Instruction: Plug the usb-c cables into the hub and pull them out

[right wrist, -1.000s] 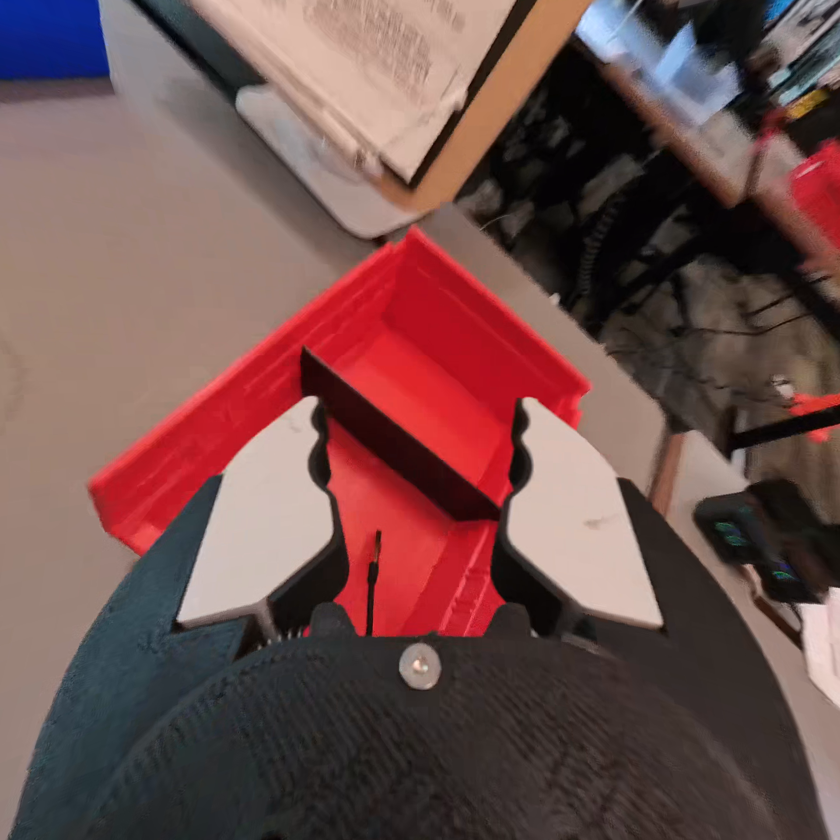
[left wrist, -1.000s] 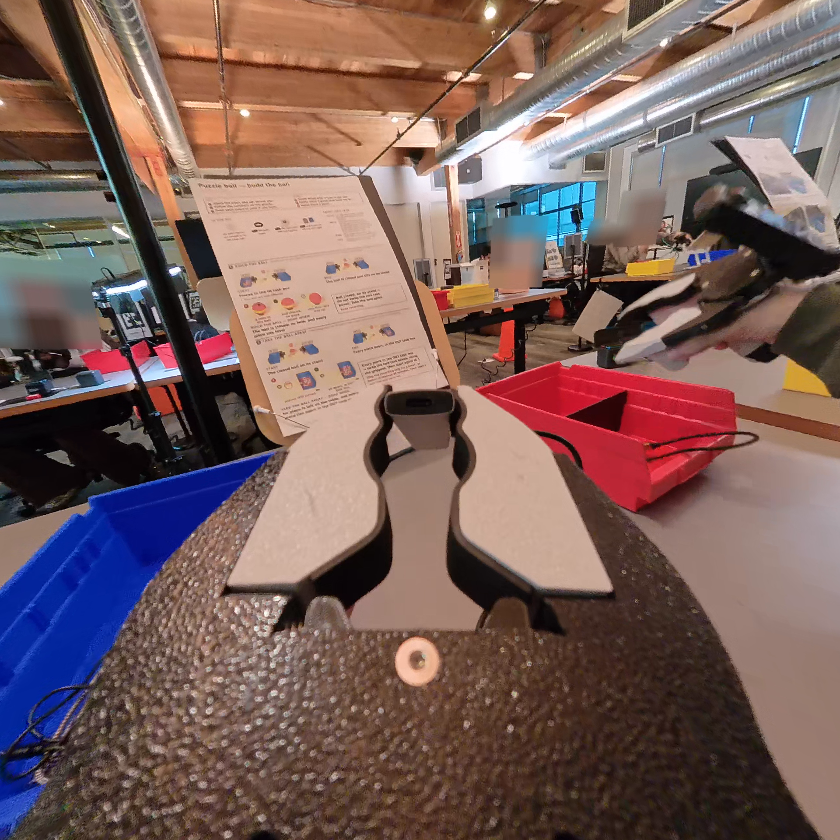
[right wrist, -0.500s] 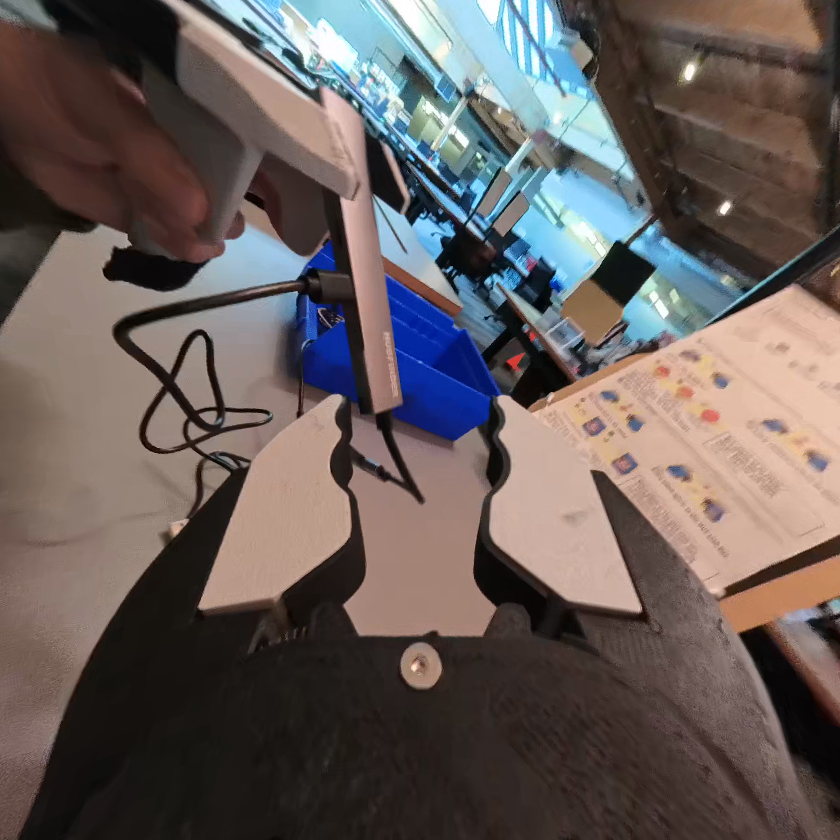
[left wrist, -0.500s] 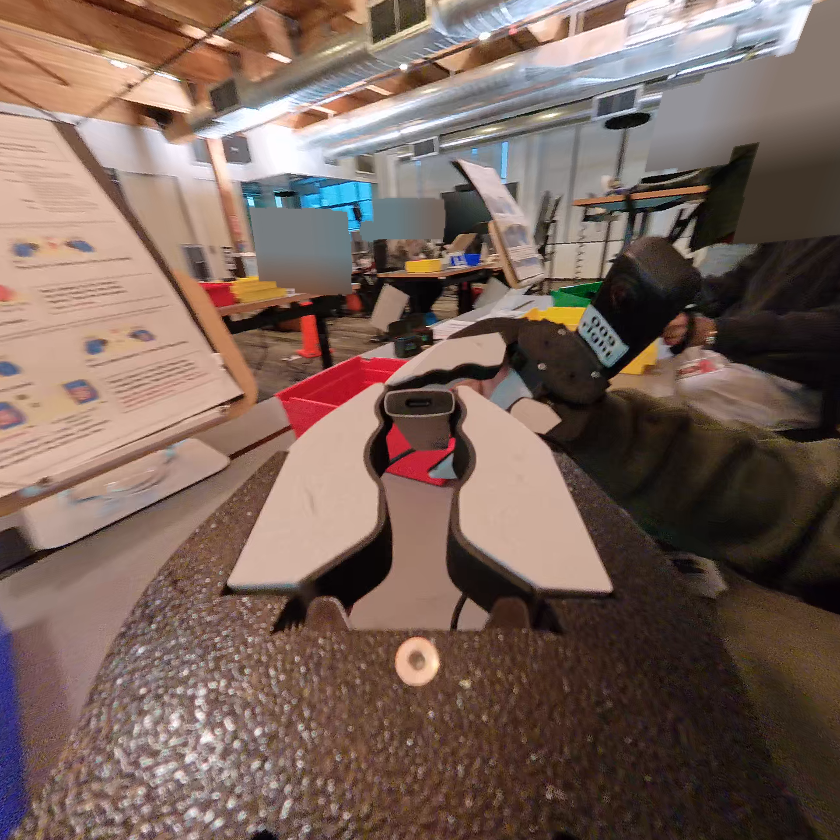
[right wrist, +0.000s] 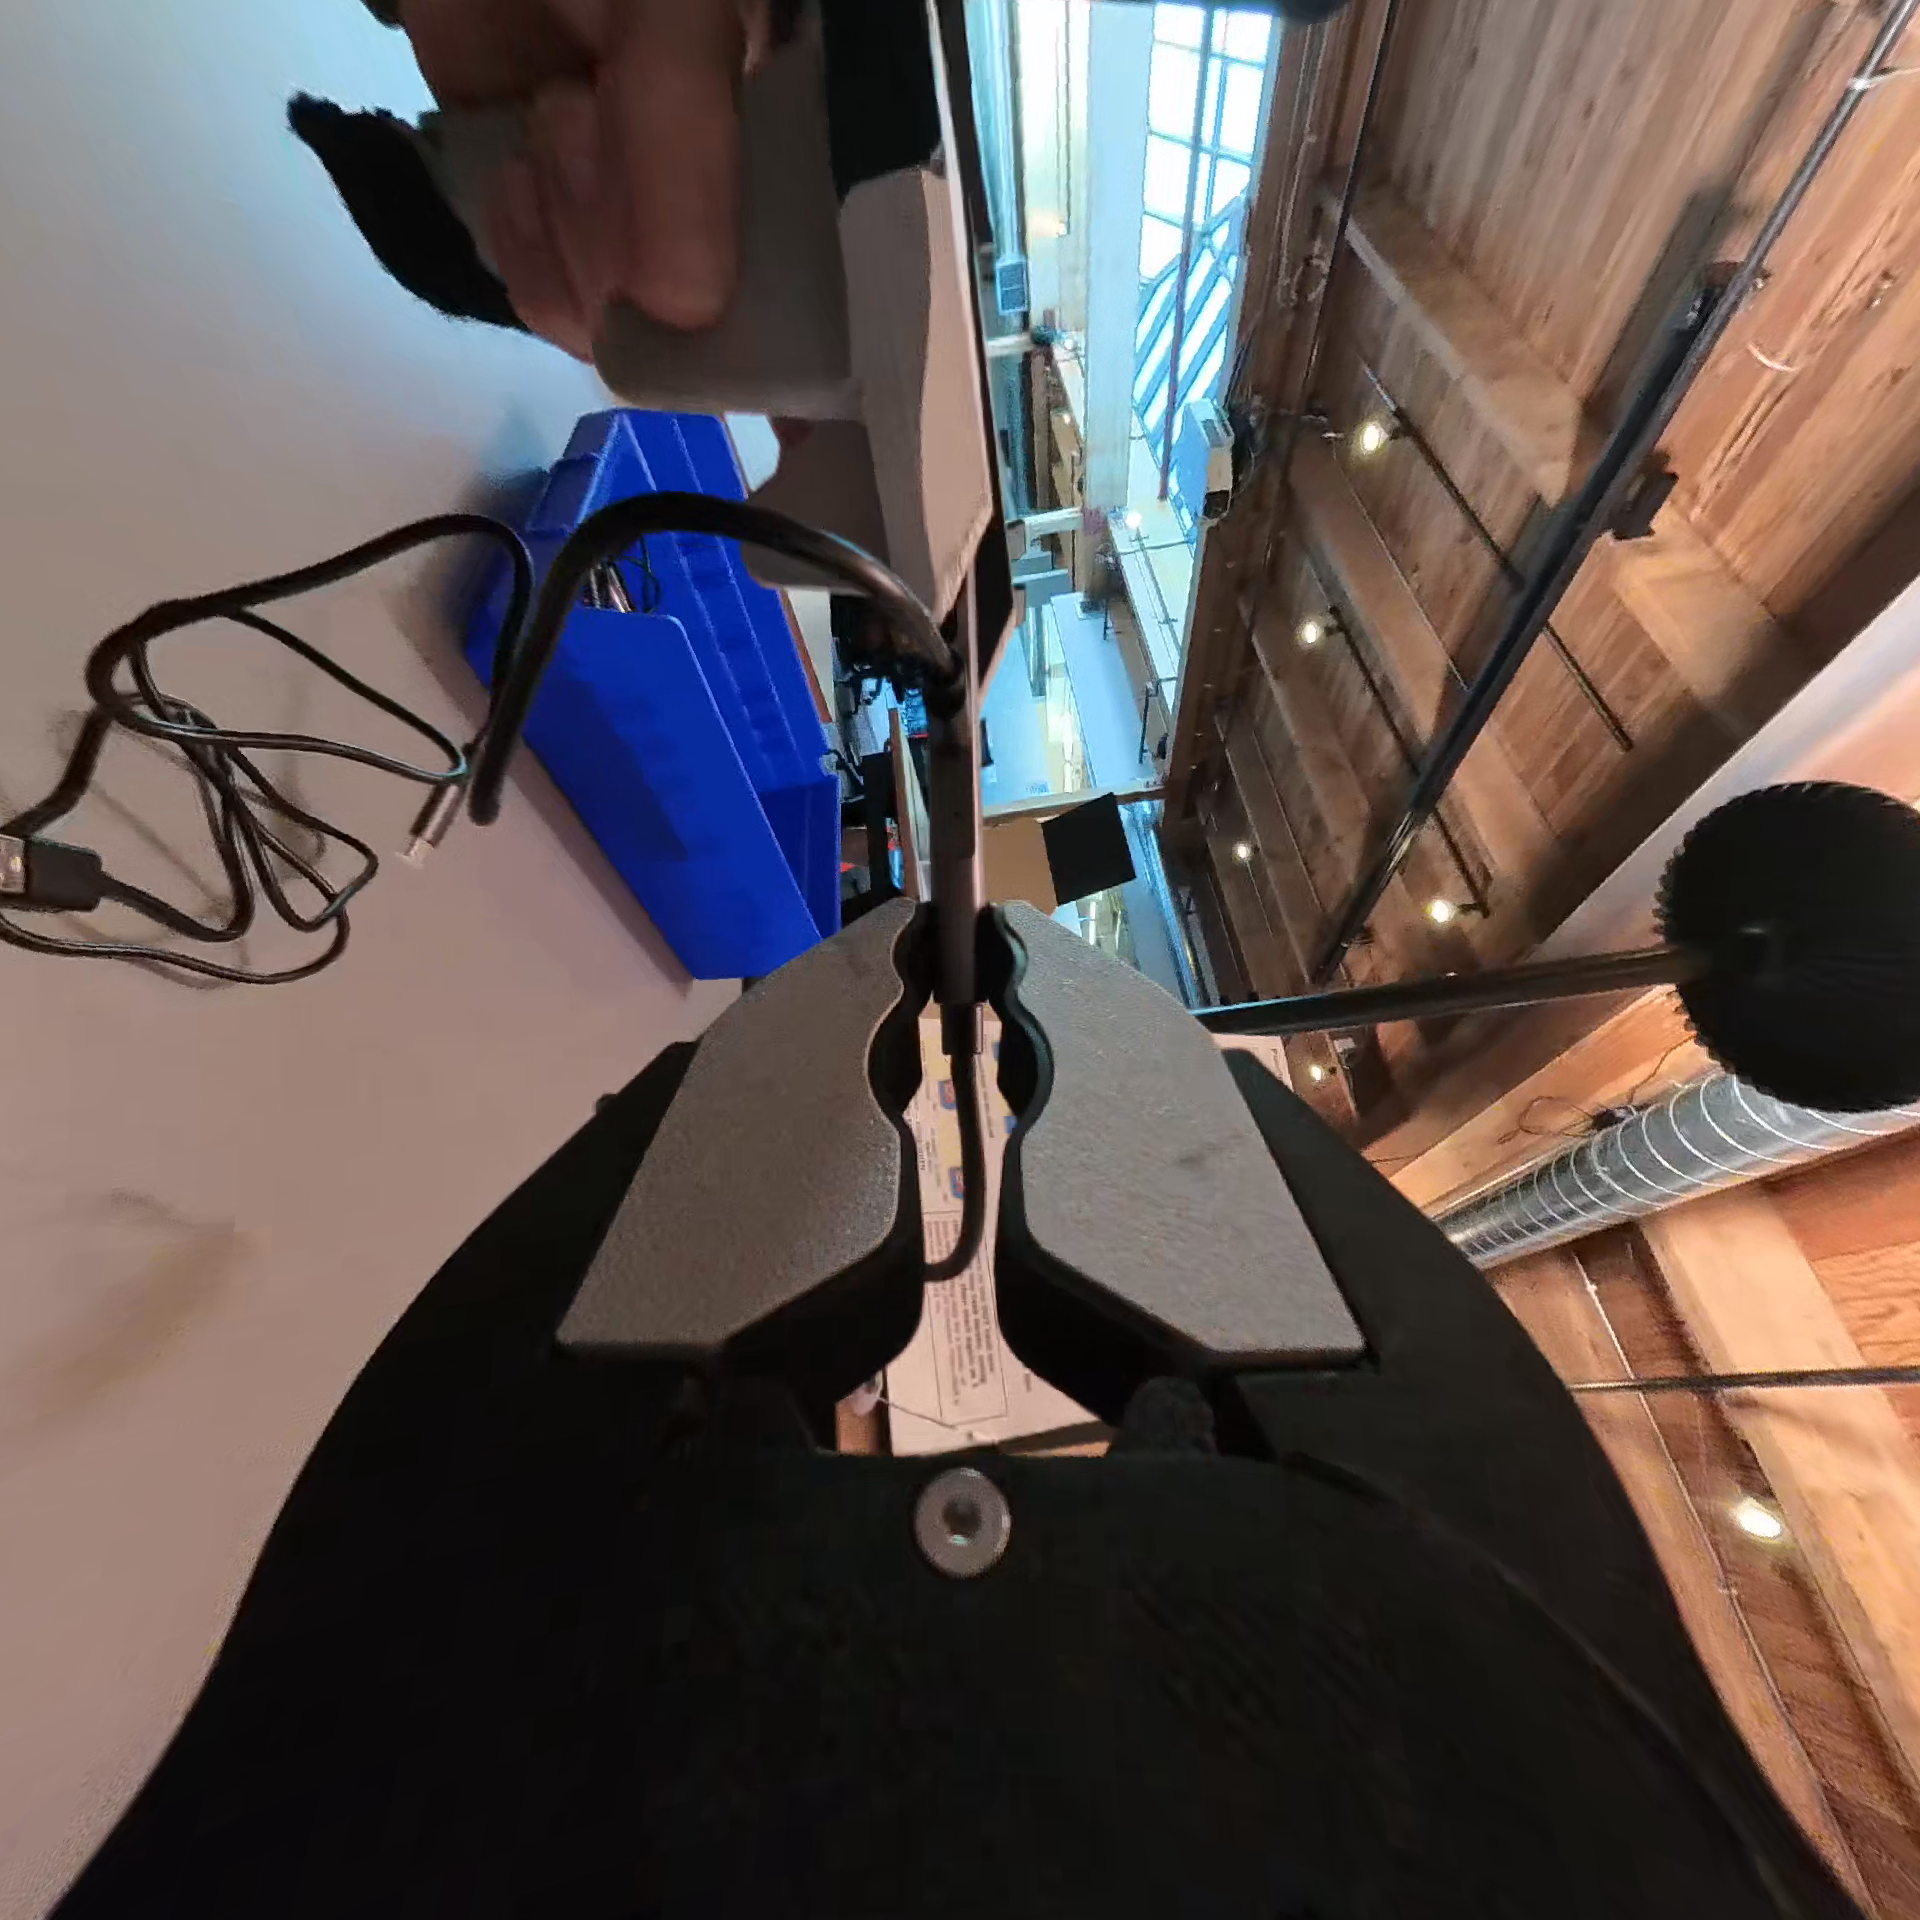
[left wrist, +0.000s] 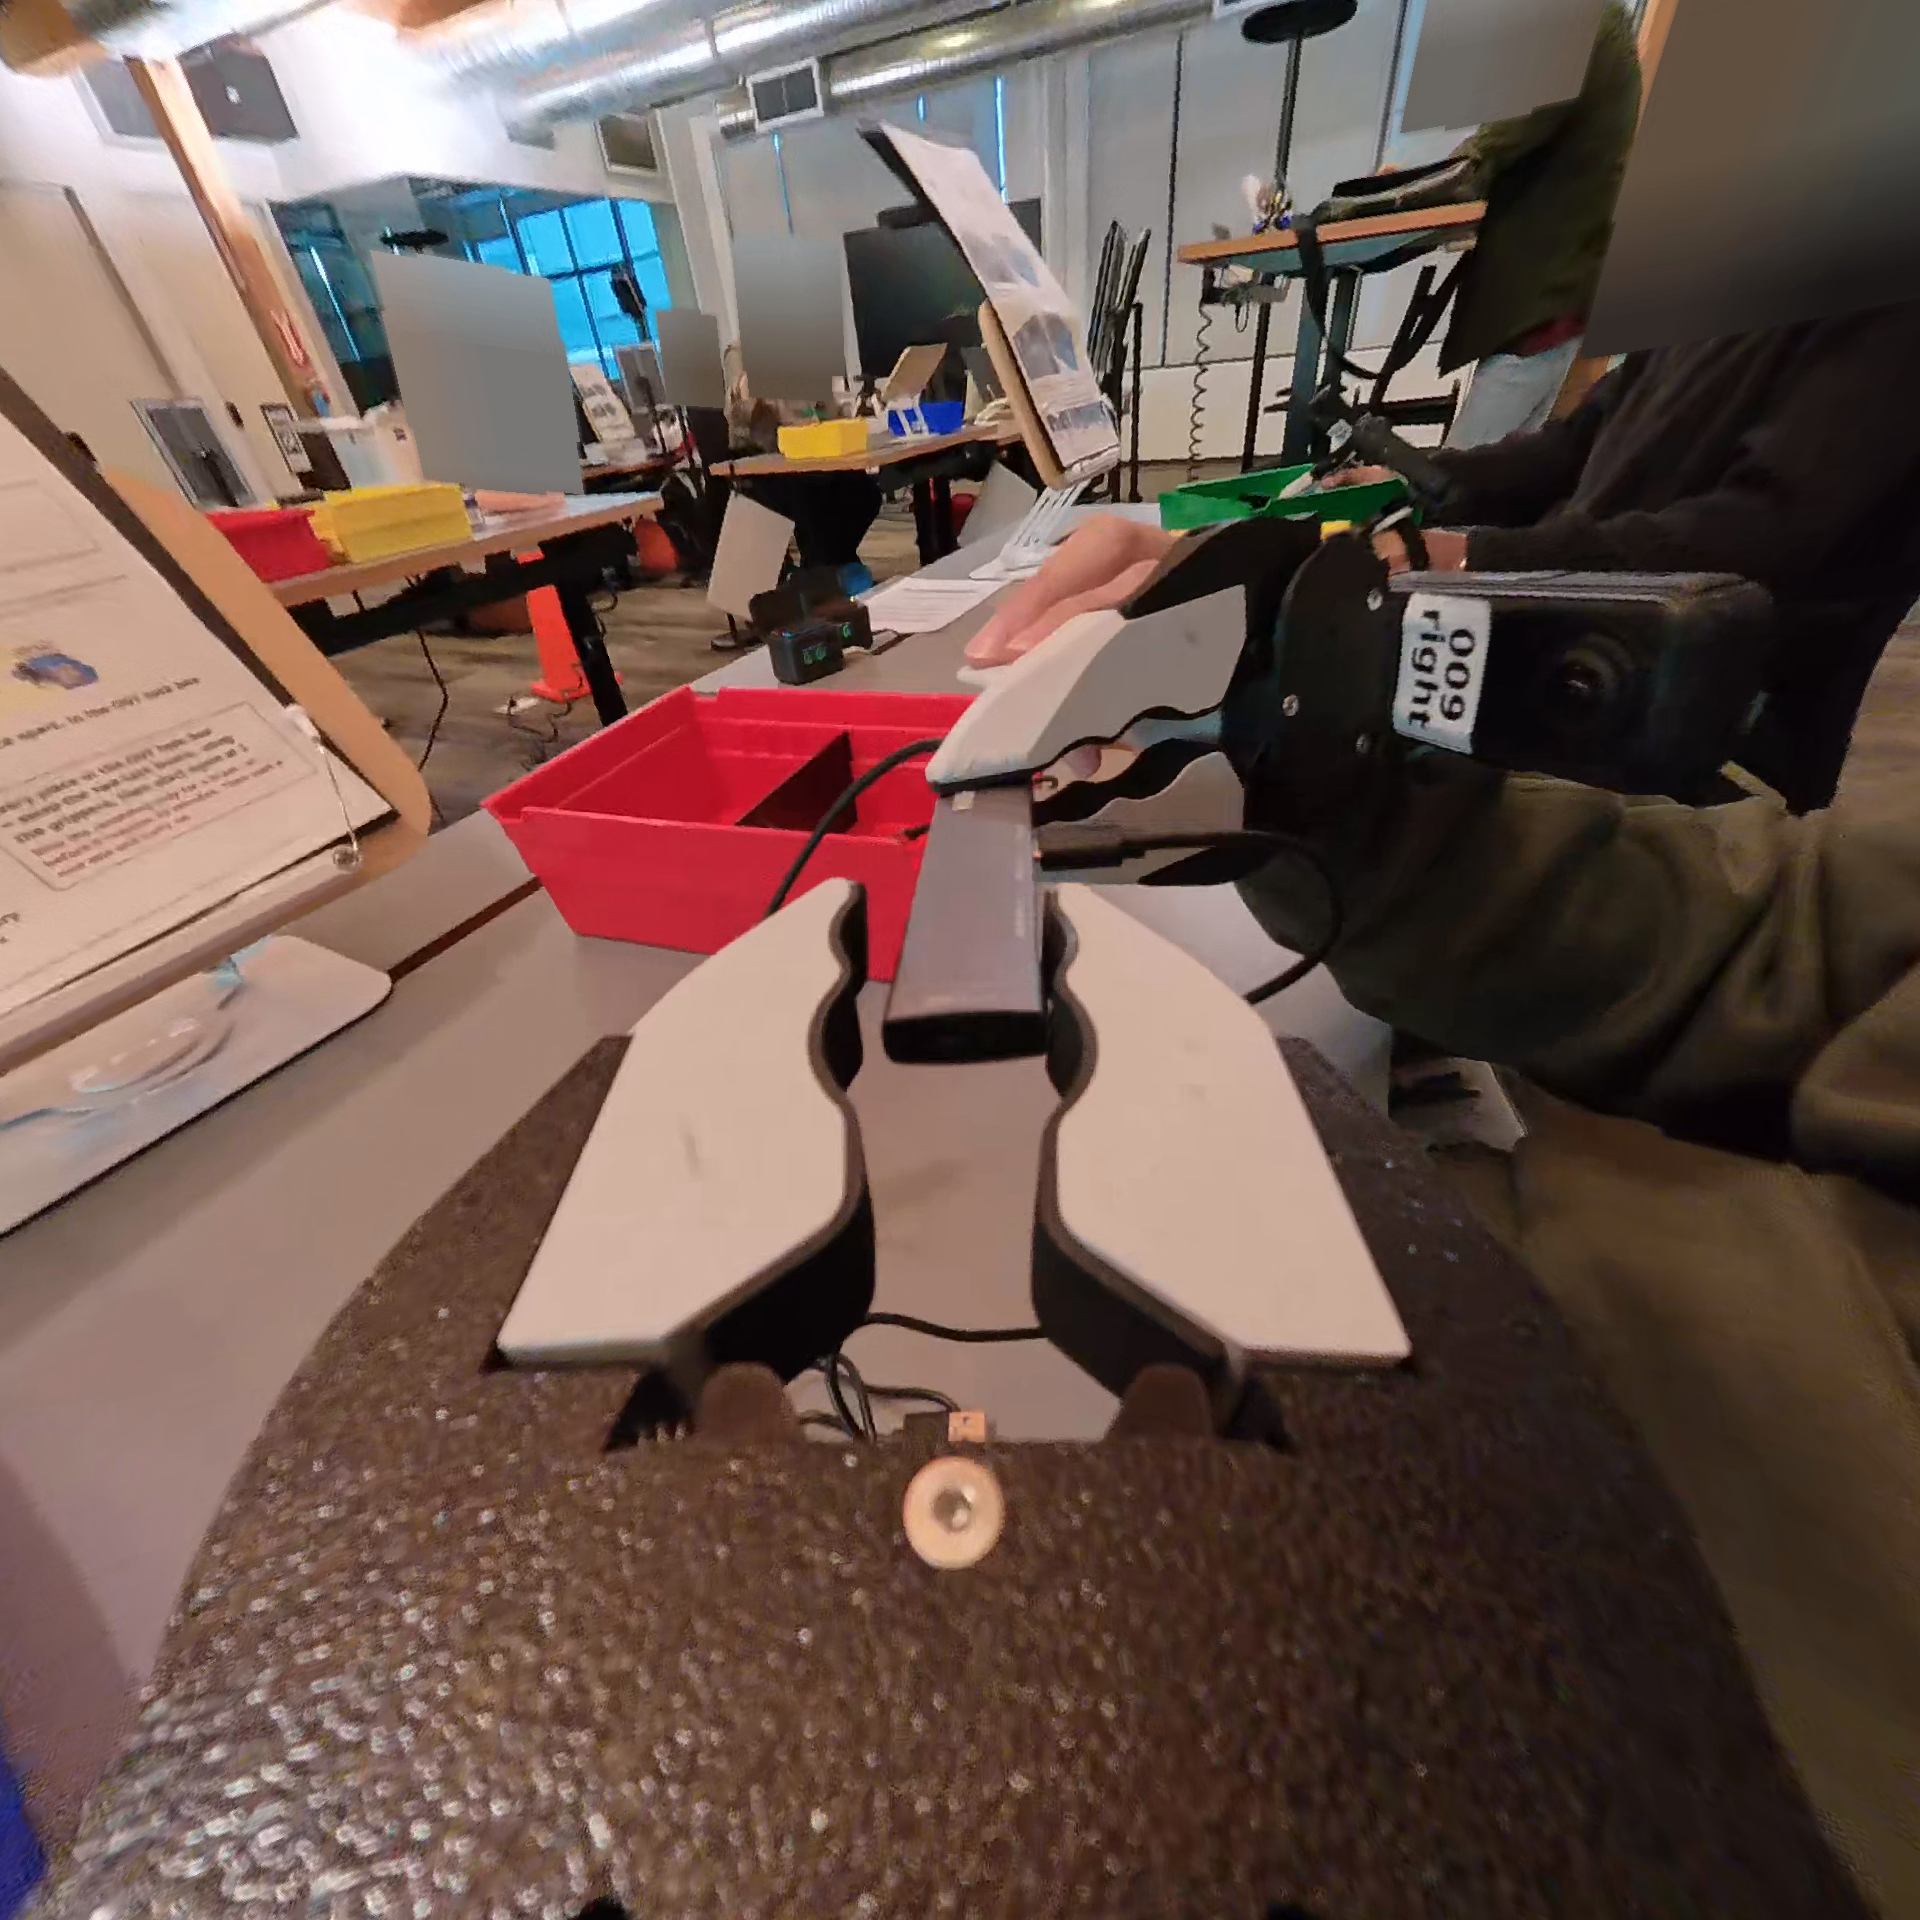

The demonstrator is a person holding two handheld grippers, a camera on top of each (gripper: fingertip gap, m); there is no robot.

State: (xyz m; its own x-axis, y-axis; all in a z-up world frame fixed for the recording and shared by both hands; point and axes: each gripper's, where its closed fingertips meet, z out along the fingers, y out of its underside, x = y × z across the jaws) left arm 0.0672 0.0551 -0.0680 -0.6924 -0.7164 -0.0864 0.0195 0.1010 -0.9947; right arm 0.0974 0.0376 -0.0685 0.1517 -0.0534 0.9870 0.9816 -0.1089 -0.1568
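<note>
In the left wrist view my left gripper (left wrist: 951, 914) is shut on the near end of the dark grey hub (left wrist: 971, 914), which sticks out past its fingertips above the table. My right gripper (left wrist: 997, 790) comes in from the right at the hub's far end. A black USB-C plug (left wrist: 1081, 847) sits in the hub's right side there. In the right wrist view my right gripper (right wrist: 961, 951) is shut on that plug (right wrist: 961, 1039), with its thin cable running back between the fingers. The hub (right wrist: 956, 831) shows edge-on, with its own thick cable (right wrist: 727, 520) curling off.
A red bin (left wrist: 665, 831) with a black divider stands behind the hub. A blue bin (right wrist: 665, 748) and loose black cables (right wrist: 208, 810) lie on the grey table. An instruction board on a stand (left wrist: 156, 779) is at the left. A green-sleeved arm (left wrist: 1610, 987) fills the right. Tip to tip, the grippers are about 4 centimetres apart.
My right gripper was open over the red bin, then swung to the hub and shut on the plug. My left gripper turned right, and the hub now sticks out farther.
</note>
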